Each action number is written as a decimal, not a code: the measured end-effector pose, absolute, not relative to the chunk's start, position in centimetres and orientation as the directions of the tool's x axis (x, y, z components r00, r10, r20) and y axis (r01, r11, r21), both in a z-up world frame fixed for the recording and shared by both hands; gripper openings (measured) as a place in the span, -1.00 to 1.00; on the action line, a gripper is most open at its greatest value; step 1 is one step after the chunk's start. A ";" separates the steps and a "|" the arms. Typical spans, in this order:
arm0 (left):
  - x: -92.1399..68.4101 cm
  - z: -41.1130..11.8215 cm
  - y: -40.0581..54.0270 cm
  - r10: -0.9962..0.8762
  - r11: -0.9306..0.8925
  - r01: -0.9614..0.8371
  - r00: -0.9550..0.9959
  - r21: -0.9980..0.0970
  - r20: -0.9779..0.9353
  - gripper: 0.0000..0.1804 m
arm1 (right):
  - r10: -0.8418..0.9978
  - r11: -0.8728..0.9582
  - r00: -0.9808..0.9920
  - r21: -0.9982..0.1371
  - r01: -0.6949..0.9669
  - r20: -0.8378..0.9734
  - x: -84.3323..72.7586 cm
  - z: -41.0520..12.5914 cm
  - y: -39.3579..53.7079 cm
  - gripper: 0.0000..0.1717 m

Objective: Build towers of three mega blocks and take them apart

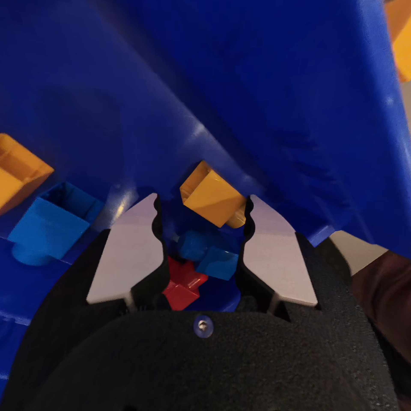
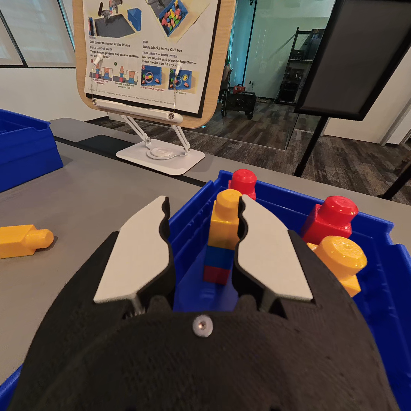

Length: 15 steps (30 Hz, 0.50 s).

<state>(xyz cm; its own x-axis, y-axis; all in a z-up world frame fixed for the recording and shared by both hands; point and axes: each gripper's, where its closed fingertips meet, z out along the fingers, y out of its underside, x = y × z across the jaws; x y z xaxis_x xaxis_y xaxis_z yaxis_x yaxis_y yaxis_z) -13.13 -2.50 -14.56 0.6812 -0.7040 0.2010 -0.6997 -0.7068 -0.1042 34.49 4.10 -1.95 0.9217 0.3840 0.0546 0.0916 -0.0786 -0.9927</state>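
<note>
- Blue plastic bin wall (image 2: pixel 191 224) and a red-topped block tower (image 2: pixel 329 220) crowd my right gripper (image 2: pixel 203 213), spread wide beside a yellow-blue-red tower (image 2: pixel 222 233).
- My left gripper (image 1: pixel 201 211) gapes, nothing clamped, over loose blocks (image 1: pixel 209 200).

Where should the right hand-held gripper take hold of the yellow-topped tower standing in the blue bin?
Probably on the flat side faces of the yellow top block of the tower, coming from above. The tower stands upright, yellow over blue over red, close to the blue bin's wall, so its lower blocks are hemmed in. The right hand-held gripper is open and already straddles it.
</note>
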 end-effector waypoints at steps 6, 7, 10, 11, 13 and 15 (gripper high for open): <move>-12.8 -14.0 -2.1 -0.435 -0.900 -0.424 0.857 -0.101 0.277 -0.15 | 0.382 -0.079 0.921 -0.991 0.110 0.071 34.3 -2.1 4.2 -0.30; -12.8 -14.1 -2.1 -0.405 -0.914 -0.394 0.870 -0.096 0.281 -0.16 | 0.381 -0.079 0.922 -0.991 0.111 0.072 34.3 -2.1 4.2 -0.30; -13.2 -14.7 -2.1 -0.378 -0.925 -0.374 0.891 -0.064 0.252 -0.23 | 0.381 -0.080 0.922 -0.991 0.111 0.073 34.3 -2.1 4.2 -0.30; -13.2 -14.8 -2.1 -0.377 -0.926 -0.374 0.894 -0.060 0.243 -0.23 | 0.382 -0.080 0.921 -0.991 0.110 0.072 34.3 -2.1 4.2 -0.30; -13.0 -14.8 -2.2 -0.383 -0.923 -0.383 0.893 -0.050 0.237 -0.30 | 0.381 -0.079 0.922 -0.991 0.111 0.073 34.3 -2.1 4.2 -0.30; -12.7 -14.9 -2.7 -0.393 -0.916 -0.400 0.885 -0.024 0.248 -0.45 | 0.382 -0.080 0.921 -0.991 0.112 0.073 34.3 -2.1 4.2 -0.30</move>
<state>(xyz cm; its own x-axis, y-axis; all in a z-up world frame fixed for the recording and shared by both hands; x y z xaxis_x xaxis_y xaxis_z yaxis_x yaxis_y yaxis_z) -12.66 -2.72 -14.91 0.8853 -0.3934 0.2482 -0.4004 -0.9160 -0.0236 34.26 4.16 -2.11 0.9212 0.3822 0.0730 0.1116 -0.0798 -0.9905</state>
